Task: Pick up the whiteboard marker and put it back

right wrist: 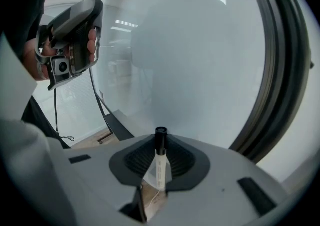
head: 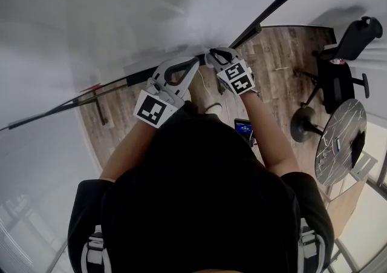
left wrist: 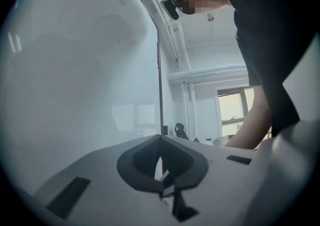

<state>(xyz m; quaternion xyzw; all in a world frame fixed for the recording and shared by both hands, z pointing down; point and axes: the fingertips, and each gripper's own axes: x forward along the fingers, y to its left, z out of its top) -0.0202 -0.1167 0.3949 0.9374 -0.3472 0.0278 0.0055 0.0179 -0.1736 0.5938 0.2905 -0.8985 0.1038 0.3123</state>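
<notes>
Between the jaws of the right claw (right wrist: 160, 142), the whiteboard marker (right wrist: 160, 165) is gripped; next, likely set it down ahead and release.

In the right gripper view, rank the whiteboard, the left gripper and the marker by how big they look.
Largest: whiteboard, filling most of the view.
Next: left gripper.
Smallest: marker, a slim stick, even though it sits nearest the camera, which makes it look bigger.

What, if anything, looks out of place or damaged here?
Nothing stands out. The whiteboard marker sits straight between the right gripper's jaws, black end forward; the whiteboard shows no marks.
</notes>
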